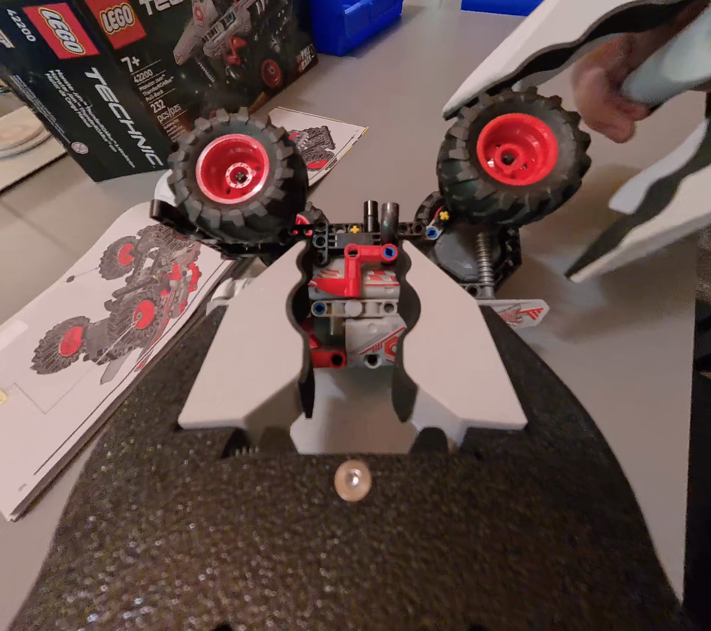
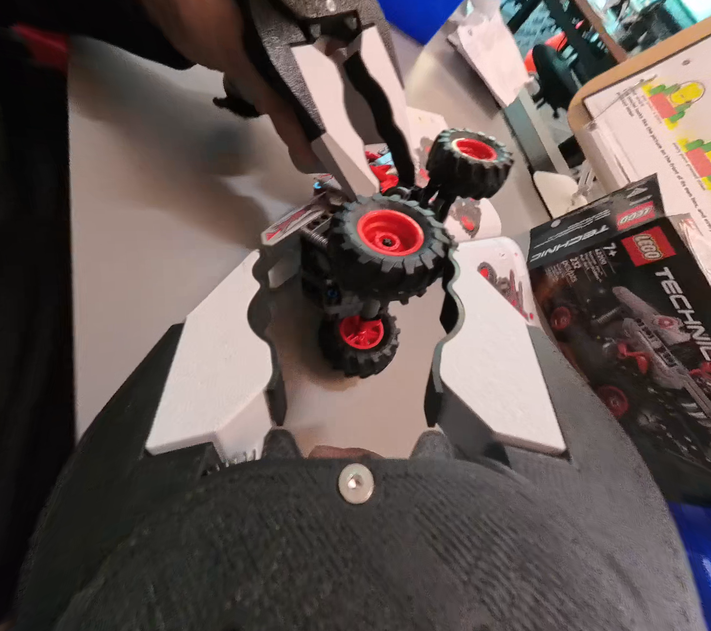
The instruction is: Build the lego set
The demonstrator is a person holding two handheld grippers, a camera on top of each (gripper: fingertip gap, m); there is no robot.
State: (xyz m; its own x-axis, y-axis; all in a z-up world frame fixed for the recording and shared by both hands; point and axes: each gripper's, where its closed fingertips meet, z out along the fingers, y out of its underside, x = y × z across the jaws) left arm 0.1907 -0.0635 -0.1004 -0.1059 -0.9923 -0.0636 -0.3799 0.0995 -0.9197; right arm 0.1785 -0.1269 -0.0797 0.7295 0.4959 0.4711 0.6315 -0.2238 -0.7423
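**Truck body pinched in the left claw, right claw spread around a tyre**

My left claw (image 1: 354, 305) is pinching the grey and red body of the lego truck (image 1: 354, 289), which hangs above the bench (image 1: 404, 74), not resting on it as far as I can judge. The model is tilted, with two big wheels turned toward the left camera. My right claw (image 2: 356, 266) is spread wide, and the near wheel (image 2: 390, 247) sits between its two fingers; whether the pads touch the rubber I cannot tell. The open instruction booklet (image 1: 96, 343) lies below, and the set's box (image 1: 161, 47) stands behind.

I judge the truck to be light but not solid. The beams are stiff plastic, yet they are joined only by pins, so a hard squeeze or a twist can pop parts off. The thin grey panel (image 1: 515, 312) at the side looks the weakest place, and I would not grip it. The tyres are soft rubber with deep tread, good against slipping, but a wheel can turn on its axle and it gives under pressure. The best hold is the central block, where the left claw already is.
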